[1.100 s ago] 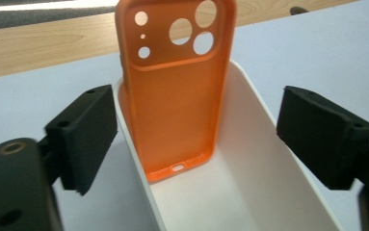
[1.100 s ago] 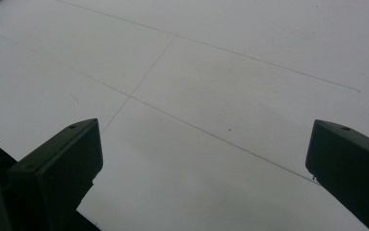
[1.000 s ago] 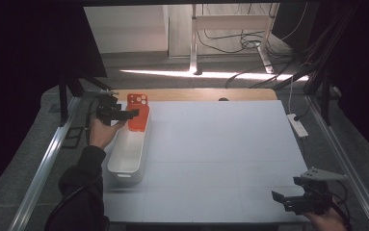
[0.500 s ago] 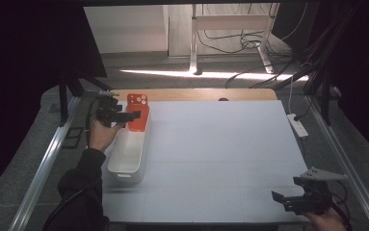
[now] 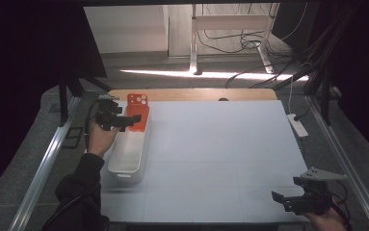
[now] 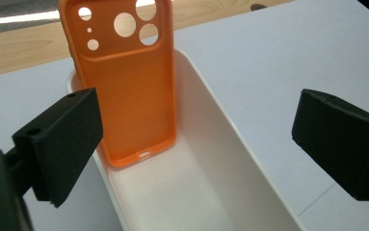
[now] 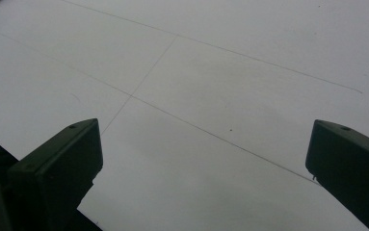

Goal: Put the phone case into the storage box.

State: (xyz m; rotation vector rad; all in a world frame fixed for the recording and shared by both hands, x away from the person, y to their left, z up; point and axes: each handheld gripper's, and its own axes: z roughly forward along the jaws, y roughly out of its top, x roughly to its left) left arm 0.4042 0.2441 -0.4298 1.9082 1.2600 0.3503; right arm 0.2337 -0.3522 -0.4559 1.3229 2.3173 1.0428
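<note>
An orange phone case (image 5: pixel 139 111) leans upright against the far end of a long white tub (image 5: pixel 126 161) at the table's left. In the left gripper view the case (image 6: pixel 124 91) stands inside the tub (image 6: pixel 230 130), camera holes at the top. My left gripper (image 5: pixel 130 121) hovers over the tub's far end, just short of the case. Its jaws have just been opening and stand wide in its own view (image 6: pixel 201 139), with nothing pressed between them. My right gripper (image 5: pixel 281 199) rests open near the front right corner, over bare white table (image 7: pixel 206 173).
A white power strip (image 5: pixel 297 125) lies at the table's right edge. A wooden strip (image 5: pixel 196 94) runs along the far edge. Metal rails (image 5: pixel 42 168) flank both sides, and cables trail on the floor (image 5: pixel 249 43) behind.
The left gripper has drawn back slightly from the orange case, which stays leaning in the tub. The right gripper has kept still.
</note>
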